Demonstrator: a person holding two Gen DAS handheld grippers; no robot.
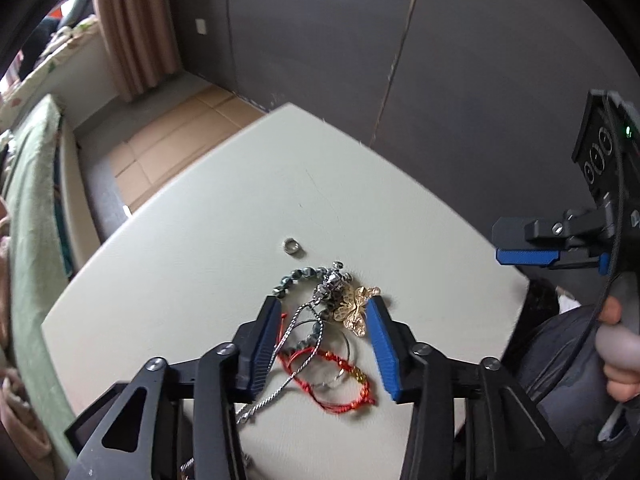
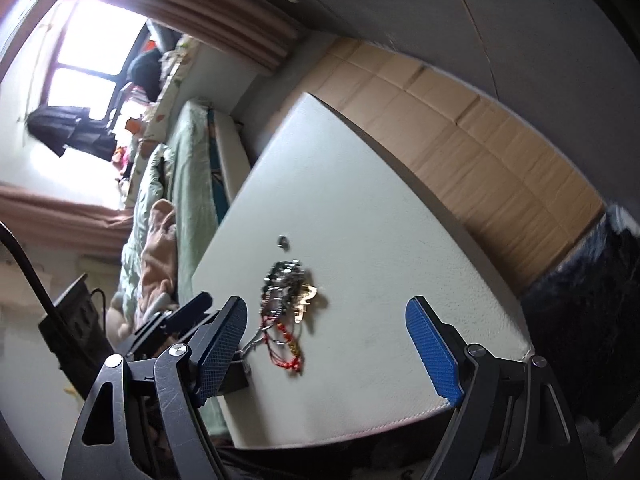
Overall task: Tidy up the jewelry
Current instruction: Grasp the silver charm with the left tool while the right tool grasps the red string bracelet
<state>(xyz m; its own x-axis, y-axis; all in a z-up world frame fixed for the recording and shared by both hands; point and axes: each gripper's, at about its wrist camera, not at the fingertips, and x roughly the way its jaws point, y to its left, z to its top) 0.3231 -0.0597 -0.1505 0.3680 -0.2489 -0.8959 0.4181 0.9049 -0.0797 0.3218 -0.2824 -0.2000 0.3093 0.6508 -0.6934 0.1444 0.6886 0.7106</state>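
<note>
A tangled pile of jewelry lies on the pale table (image 1: 224, 208): a dark bead bracelet (image 1: 298, 276), a gold butterfly brooch (image 1: 354, 308), a red cord bracelet (image 1: 340, 376) and a silver chain (image 1: 272, 384). A small silver ring (image 1: 292, 246) sits alone just beyond it. My left gripper (image 1: 325, 308) points down over the pile, its blue pads on either side of it and not pressing on anything. My right gripper (image 2: 327, 308) stands wide open above the table with nothing gripped; the pile (image 2: 286, 292) shows near its left finger.
A hand (image 1: 616, 344) holds the right gripper's handle at the table's right edge. A bed with a green blanket (image 1: 32, 220) runs along the left. Cardboard (image 1: 172, 148) covers the floor beyond the table, below a dark wall (image 1: 400, 60).
</note>
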